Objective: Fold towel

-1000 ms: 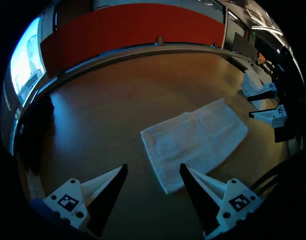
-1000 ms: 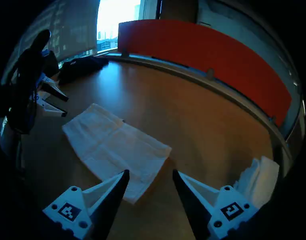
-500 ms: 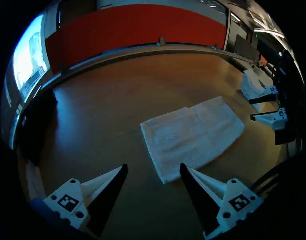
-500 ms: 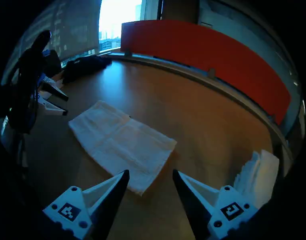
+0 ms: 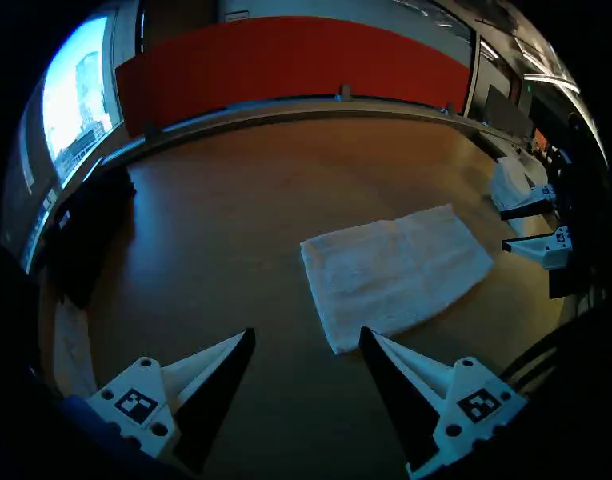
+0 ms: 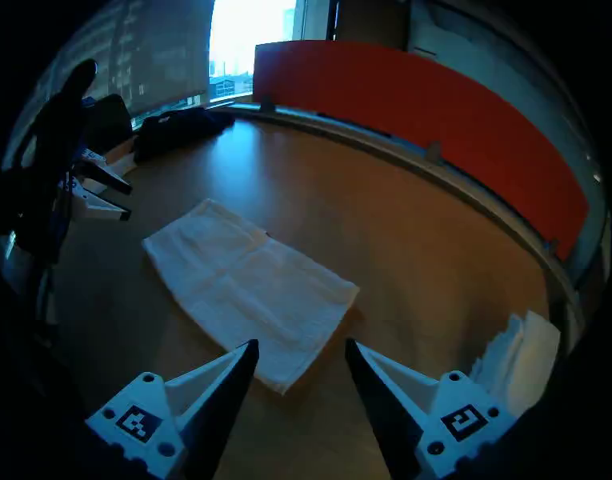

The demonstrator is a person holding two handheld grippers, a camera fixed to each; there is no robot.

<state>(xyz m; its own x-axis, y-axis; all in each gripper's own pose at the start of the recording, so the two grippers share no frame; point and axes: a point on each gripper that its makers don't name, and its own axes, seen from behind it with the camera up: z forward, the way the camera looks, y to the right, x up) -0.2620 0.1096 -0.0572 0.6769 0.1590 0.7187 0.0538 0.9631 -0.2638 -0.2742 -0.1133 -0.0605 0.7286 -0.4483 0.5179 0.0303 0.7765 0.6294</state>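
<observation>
A white towel (image 5: 395, 270) lies flat on the wooden table, folded into a rectangle; the right gripper view has it as the towel (image 6: 250, 291) in the middle. My left gripper (image 5: 307, 342) hovers open just short of the towel's near corner, nothing between its fingers. My right gripper (image 6: 301, 352) is open too, above the towel's near edge. In the left gripper view the right gripper (image 5: 530, 226) is at the far right, beyond the towel. In the right gripper view the left gripper (image 6: 106, 196) is at the far left, held by a dark figure.
A stack of folded white towels (image 6: 518, 360) sits at the table's right, also visible as the stack (image 5: 510, 182). A dark bag (image 6: 178, 126) lies near the window end. A red partition (image 5: 298, 64) runs along the table's far edge (image 5: 306, 108).
Both grippers have drifted slightly, so the towel sits a little farther right in each view. The towel itself has not been touched, and both grippers stay open.
</observation>
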